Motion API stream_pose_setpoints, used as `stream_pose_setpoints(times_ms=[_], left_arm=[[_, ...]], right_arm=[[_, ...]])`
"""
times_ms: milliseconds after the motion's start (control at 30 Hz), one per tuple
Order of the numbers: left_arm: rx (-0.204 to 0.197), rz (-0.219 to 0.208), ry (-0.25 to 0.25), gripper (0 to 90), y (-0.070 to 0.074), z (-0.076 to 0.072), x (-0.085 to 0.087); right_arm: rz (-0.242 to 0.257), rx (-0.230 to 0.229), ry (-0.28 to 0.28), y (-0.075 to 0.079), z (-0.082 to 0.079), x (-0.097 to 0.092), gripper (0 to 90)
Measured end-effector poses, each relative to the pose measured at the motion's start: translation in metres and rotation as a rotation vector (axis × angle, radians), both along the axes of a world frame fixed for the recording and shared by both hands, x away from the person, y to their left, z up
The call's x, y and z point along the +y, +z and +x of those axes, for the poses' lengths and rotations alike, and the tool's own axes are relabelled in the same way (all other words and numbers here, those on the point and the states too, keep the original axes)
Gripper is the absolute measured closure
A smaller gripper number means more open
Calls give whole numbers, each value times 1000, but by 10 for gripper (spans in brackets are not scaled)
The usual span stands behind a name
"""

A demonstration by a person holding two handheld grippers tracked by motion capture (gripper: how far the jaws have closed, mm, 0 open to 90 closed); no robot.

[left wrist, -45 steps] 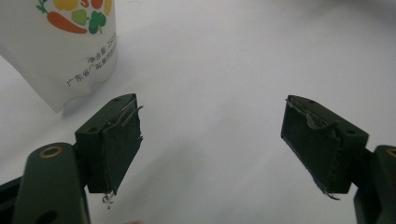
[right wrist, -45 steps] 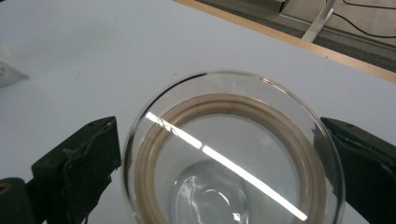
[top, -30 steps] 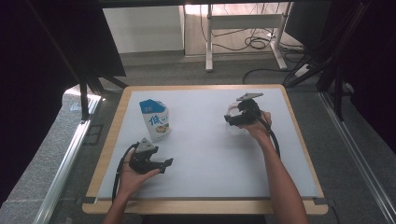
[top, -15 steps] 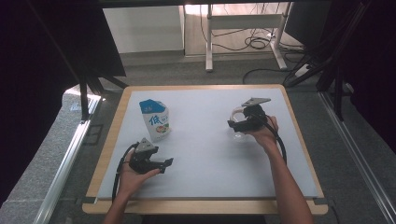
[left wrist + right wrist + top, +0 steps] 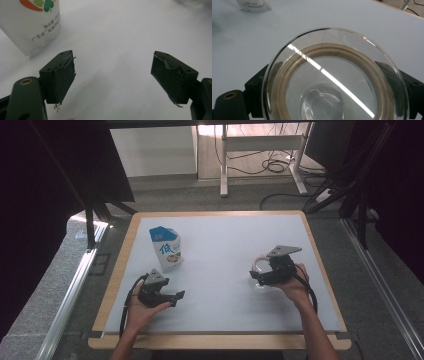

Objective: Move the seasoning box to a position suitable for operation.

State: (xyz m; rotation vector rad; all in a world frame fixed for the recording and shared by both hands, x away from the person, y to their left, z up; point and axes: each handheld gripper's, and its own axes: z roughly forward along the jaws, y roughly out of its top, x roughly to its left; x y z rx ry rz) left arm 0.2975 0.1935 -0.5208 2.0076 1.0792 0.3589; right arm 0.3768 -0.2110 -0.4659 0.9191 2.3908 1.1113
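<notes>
White mat point(image 5: 225, 270): R tongs point(image 5: 261, 274) clamp glass lid point(image 5: 332, 82); L tongs point(image 5: 113, 77) agape.

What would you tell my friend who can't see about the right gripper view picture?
A clear glass cup with a tan ring inside its rim sits between the right gripper's two black jaws, seen from above. It is over a pale table, and the bottom of a white pouch peeks in at the top left.

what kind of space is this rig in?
Probably a lab or workshop recording station, not a home. A wood-edged table stands among black frame struts, with loose cables on the floor behind. A person's right gripper grips a glass jar; a carton stands nearby.
</notes>
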Motion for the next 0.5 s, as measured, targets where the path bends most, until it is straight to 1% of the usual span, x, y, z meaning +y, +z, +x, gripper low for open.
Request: stream_pose_setpoints(times_ms=[33,67,100,133,167,200,267,300,467,500], left_arm=[[1,-2,5,192,0,0,1],[1,-2,5,192,0,0,1],[1,-1,7,192,0,-1,1],[1,2,8,192,0,-1,2],[0,1,9,192,0,-1,2],[0,0,10,192,0,-1,2],[-5,1,10,192,1,-2,2],[-5,1,10,192,2,-2,2],[-4,1,16,192,2,-3,4],[-4,3,18,192,2,-3,4]], right_arm=[[1,3,5,0,-5,0,118],[1,3,5,0,-5,0,118],[9,-1,22,-1,-12,0,118],[9,-1,22,-1,-12,0,118],[7,4,35,-2,-17,1,118],[2,6,41,-3,-19,2,117],[-3,8,43,-4,-21,3,118],[-23,15,42,-7,-22,4,117],[-9,15,30,-9,-21,3,117],[-18,14,30,-8,-21,4,115]])
